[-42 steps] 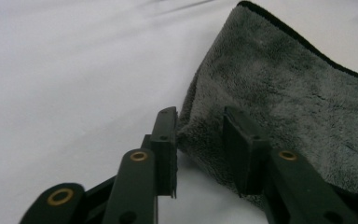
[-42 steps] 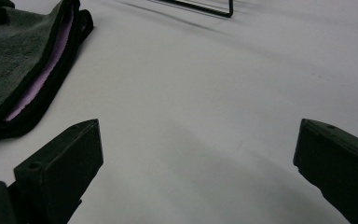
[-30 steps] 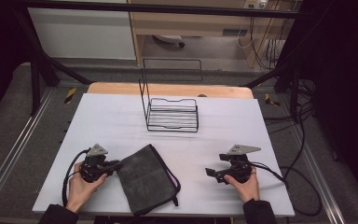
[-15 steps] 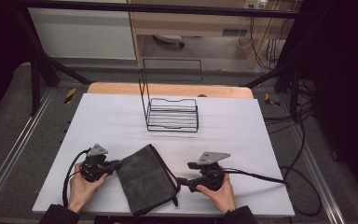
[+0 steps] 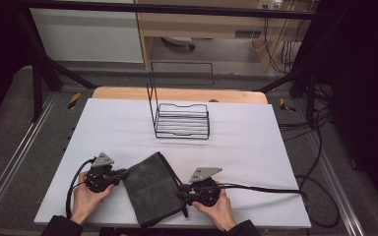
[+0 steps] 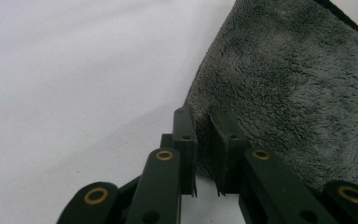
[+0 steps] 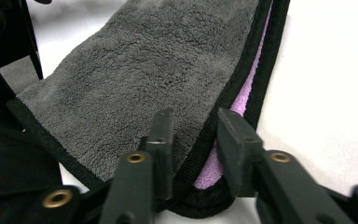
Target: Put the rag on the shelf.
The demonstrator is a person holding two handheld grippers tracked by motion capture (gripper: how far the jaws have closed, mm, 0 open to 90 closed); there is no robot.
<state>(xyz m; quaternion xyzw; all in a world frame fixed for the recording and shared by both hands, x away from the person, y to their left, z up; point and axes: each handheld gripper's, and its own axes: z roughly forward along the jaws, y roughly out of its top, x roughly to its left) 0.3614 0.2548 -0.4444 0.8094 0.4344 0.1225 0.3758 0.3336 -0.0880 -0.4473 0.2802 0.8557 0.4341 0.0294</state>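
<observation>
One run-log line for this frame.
left gripper: shut on grey towel edge | right gripper: jaws closing around towel's black hem, unpinched | wire rack: empty

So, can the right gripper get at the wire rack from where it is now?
Probably yes, but not at once. The right gripper sits at the near edge of the grey cloth, jaws around its black hem. The wire rack stands farther back, with bare table between, so the hand must first let go.

No readable text, labels, brands, numbers, signs anywhere.
</observation>
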